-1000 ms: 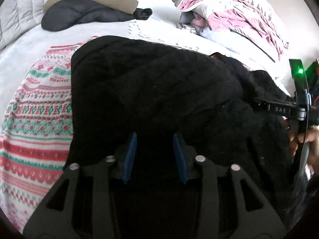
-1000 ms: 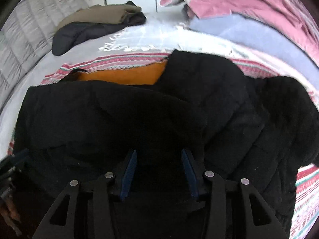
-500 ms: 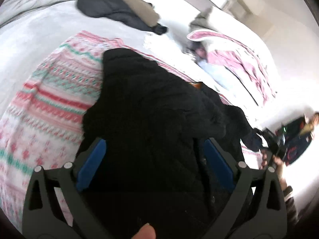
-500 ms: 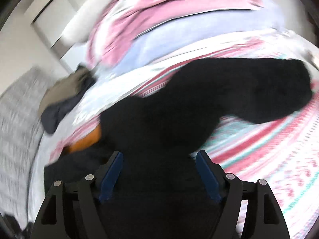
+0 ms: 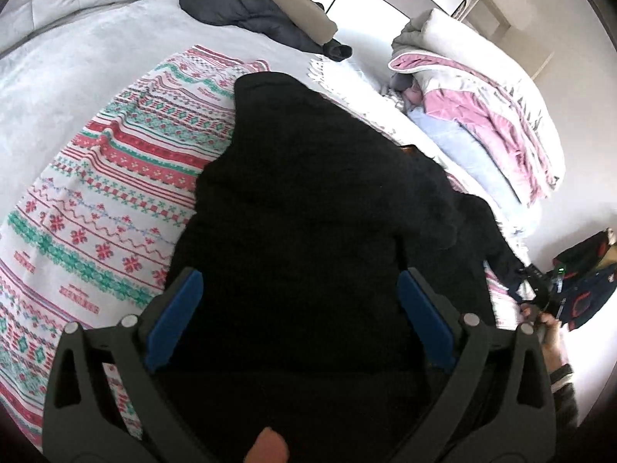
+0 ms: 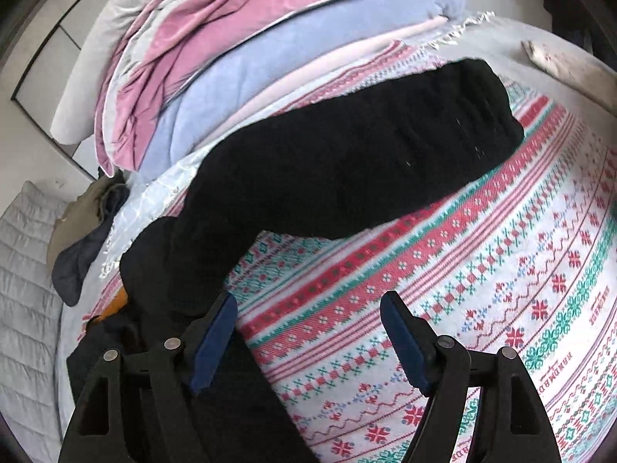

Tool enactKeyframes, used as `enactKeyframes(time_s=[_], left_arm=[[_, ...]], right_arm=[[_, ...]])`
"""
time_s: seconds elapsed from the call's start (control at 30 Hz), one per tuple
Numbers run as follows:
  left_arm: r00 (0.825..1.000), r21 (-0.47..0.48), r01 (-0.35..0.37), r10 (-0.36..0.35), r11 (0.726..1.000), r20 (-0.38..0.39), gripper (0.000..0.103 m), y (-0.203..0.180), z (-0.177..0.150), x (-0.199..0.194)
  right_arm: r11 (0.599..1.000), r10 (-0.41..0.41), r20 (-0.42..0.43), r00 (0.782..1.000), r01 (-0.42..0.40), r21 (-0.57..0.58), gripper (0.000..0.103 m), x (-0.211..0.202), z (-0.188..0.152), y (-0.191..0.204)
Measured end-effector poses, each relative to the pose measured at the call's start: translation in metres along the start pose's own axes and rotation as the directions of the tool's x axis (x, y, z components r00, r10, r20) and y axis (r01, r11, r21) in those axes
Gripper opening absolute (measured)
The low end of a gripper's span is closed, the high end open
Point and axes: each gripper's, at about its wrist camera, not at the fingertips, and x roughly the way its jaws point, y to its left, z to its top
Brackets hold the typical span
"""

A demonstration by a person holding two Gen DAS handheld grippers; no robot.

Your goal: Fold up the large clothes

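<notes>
A large black fleece garment (image 5: 308, 193) lies spread on a red, green and white patterned blanket (image 5: 115, 193) on the bed. My left gripper (image 5: 300, 308) hangs over its near part, open wide, and the blue pads do not press the cloth. In the right wrist view one black sleeve (image 6: 366, 162) stretches out across the blanket (image 6: 501, 289). My right gripper (image 6: 308, 328) is open over the blanket just beside the garment's body, with nothing between its pads. A bit of orange lining (image 6: 115, 305) shows at the left.
A heap of pink, grey and pale blue bedding (image 5: 482, 115) (image 6: 231, 58) lies along the far side. A dark jacket with a beige garment (image 5: 246, 7) sits near the grey quilted headboard (image 6: 23, 270). A hand (image 5: 547, 332) holds the other gripper at the bed's right edge.
Both grippers were narrow on the black garment and now stand wide apart, off the cloth. The right one swung and rolled toward the outstretched sleeve and blanket. The left drew back and rolled.
</notes>
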Motion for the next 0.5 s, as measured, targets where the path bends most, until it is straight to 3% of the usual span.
enactKeyframes(time_s=[0.17, 0.5], left_arm=[[0.999, -0.041, 0.036, -0.038, 0.999, -0.033, 0.101, 0.016, 0.000, 0.010], [0.999, -0.063, 0.038, -0.039, 0.997, -0.017, 0.101, 0.022, 0.001, 0.005]], right_arm=[[0.998, 0.044, -0.012, 0.999, -0.043, 0.042, 0.078, 0.001, -0.004, -0.012], [0.999, 0.035, -0.015, 0.999, -0.035, 0.039, 0.078, 0.007, -0.012, -0.002]])
